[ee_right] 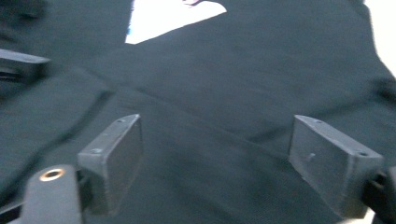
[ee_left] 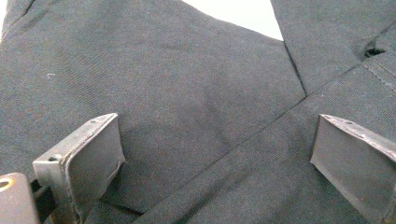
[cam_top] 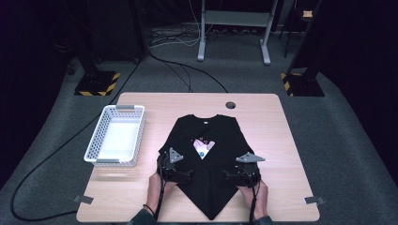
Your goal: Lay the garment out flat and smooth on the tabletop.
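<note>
T-shirt [cam_top: 211, 159] is black, spread out in the middle of a light wood table [cam_top: 267, 122], collar toward the far edge. Both sides look folded in over the middle so the bottom comes to a point near the person's edge, and a small light print [cam_top: 203, 147] peeks out in the gap between the flaps.

Room first, since it's the biggest thing: dark, grey carpet floor [cam_top: 338, 140], cables snaking across it, a grey metal frame stand [cam_top: 234, 28] at the back, and two dark posts on yellow-and-black striped bases [cam_top: 96, 84].

The table has rounded corners, a cable hole [cam_top: 230, 105] near the far edge, and bits of tape at the near corners. The right side of the table is bare wood out to the edge, and so is the strip behind the collar. The left has less room because a white perforated basket [cam_top: 115, 136] sits there, just beside the shirt and not touching it.

Left gripper [cam_top: 176, 171] sits on the shirt's left flap and right gripper [cam_top: 241, 172] on the right flap, each held by a hand [cam_top: 157, 185] coming in from the near edge. In both gripper views the jaws are spread wide with nothing pinched between them, just dark cloth beneath. The left gripper view shows two layers of fabric crossing at a seam.
</note>
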`<state>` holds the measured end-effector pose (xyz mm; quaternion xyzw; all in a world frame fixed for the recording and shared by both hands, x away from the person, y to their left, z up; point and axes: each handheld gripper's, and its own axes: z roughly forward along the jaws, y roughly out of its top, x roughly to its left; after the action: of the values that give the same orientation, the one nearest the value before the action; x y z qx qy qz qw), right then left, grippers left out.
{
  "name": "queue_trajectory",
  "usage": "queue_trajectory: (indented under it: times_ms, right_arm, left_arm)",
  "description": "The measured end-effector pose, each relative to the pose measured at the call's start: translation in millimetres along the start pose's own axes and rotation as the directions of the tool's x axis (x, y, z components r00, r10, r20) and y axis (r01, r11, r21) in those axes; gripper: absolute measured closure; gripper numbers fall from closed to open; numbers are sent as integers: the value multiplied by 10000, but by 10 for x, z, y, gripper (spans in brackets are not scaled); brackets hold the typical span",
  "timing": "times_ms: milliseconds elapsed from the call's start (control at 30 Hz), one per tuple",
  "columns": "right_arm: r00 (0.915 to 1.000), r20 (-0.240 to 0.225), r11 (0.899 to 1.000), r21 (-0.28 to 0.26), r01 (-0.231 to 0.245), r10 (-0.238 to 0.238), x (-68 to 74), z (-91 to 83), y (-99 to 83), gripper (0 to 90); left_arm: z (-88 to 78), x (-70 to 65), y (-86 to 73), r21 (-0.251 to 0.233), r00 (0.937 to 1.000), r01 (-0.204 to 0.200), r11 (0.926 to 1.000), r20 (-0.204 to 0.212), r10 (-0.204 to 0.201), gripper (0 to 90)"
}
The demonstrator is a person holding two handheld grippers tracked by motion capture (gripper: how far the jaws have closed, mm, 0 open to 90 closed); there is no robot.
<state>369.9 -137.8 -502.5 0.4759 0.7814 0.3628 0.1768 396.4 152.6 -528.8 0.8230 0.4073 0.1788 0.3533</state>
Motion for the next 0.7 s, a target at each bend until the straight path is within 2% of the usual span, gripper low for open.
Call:
queue_trajectory:
  times_ms: [67, 300, 400, 567, 700]
  right_arm:
    - [9992, -366, 9998, 52, 168, -166, 135, 73, 33, 230]
    - [9944, -959, 9983, 326, 488, -455, 388, 258, 121, 318]
    - [9933, -955, 9968, 390, 694, -654, 424, 290, 145, 360]
    - [9934, -945, 9958, 591, 702, -644, 419, 318, 132, 447]
    - [9938, -871, 9958, 552, 734, -684, 405, 321, 95, 507]
  left_arm:
    - [-1, -1, 0, -2, 10000, -2, 10000, -2, 2, 26]
    - [-1, 2, 0, 4, 10000, 0, 10000, 13, 0, 27]
    - [-1, 1, -1, -5, 10000, 16, 10000, 8, -16, 27]
    - [-1, 1, -1, -4, 10000, -4, 10000, 3, 4, 27]
    - [-1, 3, 0, 11, 10000, 5, 10000, 15, -5, 27]
